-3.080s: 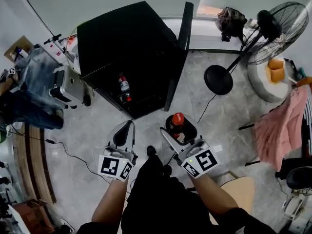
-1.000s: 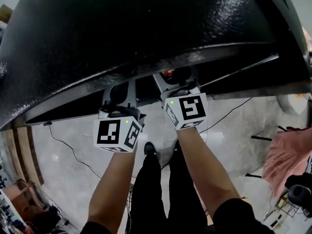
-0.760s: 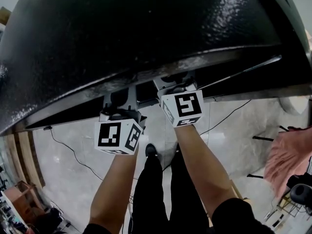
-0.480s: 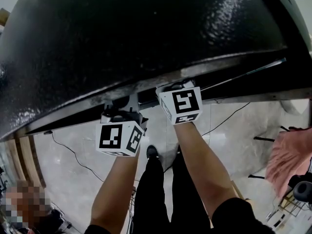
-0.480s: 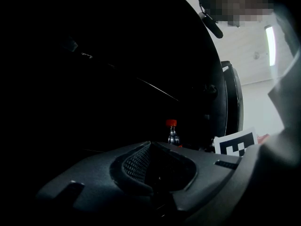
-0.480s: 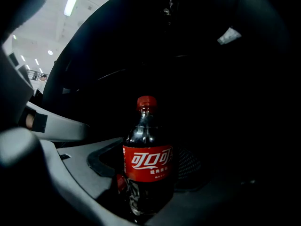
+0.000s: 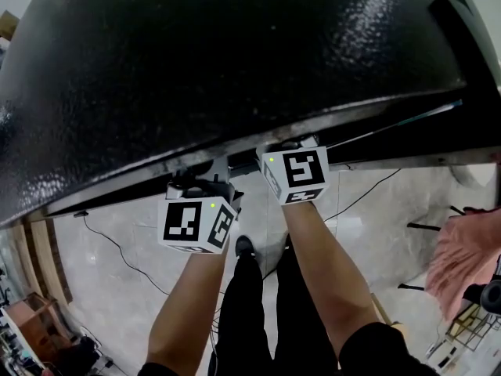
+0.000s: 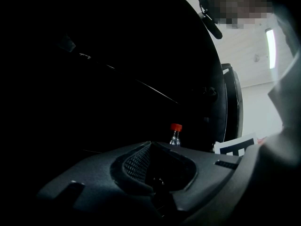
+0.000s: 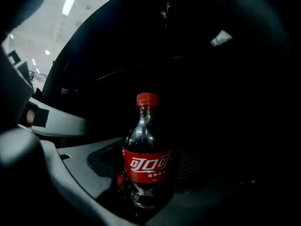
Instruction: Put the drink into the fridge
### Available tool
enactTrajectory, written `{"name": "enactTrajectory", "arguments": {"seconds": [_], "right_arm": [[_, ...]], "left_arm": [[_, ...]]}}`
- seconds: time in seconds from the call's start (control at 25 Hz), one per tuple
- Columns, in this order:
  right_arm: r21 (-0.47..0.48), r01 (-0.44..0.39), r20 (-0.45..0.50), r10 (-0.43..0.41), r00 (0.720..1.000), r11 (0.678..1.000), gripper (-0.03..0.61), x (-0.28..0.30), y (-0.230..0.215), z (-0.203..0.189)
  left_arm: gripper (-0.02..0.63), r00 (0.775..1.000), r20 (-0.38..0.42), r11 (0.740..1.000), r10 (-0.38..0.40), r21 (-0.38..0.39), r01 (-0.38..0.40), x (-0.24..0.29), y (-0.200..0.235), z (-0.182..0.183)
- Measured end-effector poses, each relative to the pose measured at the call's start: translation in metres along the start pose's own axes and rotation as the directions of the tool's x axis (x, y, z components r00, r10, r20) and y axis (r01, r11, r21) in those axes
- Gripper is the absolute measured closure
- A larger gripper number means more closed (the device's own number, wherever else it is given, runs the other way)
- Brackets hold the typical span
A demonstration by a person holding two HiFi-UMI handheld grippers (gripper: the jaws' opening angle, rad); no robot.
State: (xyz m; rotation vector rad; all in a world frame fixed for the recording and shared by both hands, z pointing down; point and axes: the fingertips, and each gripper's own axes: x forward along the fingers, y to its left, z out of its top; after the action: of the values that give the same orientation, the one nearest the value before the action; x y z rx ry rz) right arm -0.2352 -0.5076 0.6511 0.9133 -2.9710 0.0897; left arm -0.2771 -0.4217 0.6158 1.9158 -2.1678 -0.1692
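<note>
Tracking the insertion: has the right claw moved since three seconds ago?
Yes: right claw, holding the cola bottle, went forward from well clear of the fridge to under its front edge.

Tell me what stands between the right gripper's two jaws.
A dark plastic cola bottle with a red cap and red label stands upright there, clamped by the right gripper; the right gripper view shows it.

surface: grey tiled floor (image 7: 94, 288) | lying on it: thin black cable (image 7: 116, 244) | standing: person's black shoe (image 7: 243, 247)

In head view, the fridge (image 7: 235, 69) hides the drink (image 9: 146, 161) and tips of left tongs (image 8: 151, 147) and right tongs (image 9: 148, 185).
</note>
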Motion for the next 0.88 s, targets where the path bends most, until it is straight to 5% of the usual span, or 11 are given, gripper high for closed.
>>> {"name": "enactTrajectory", "arguments": {"seconds": [0.44,0.64,0.88], "right_arm": [[0.008,-0.02,-0.029,0.02,0.999,1.0,0.268,-0.016,0.004,0.003],[0.034,0.07,-0.054,-0.068,0.996,0.997,0.268,-0.057,-0.01,0.003],[0.052,0.058,-0.077,-0.054,0.996,0.997,0.486,-0.113,0.017,0.031]], "left_arm": [[0.6,1.0,-0.002,1.0,-0.015,0.005,0.015,-0.007,-0.009,-0.002],[0.6,1.0,-0.02,1.0,-0.012,0.004,0.012,-0.012,-0.016,-0.006],[0.6,0.996,-0.082,1.0,-0.019,-0.014,0.018,-0.057,-0.022,-0.008]]}}
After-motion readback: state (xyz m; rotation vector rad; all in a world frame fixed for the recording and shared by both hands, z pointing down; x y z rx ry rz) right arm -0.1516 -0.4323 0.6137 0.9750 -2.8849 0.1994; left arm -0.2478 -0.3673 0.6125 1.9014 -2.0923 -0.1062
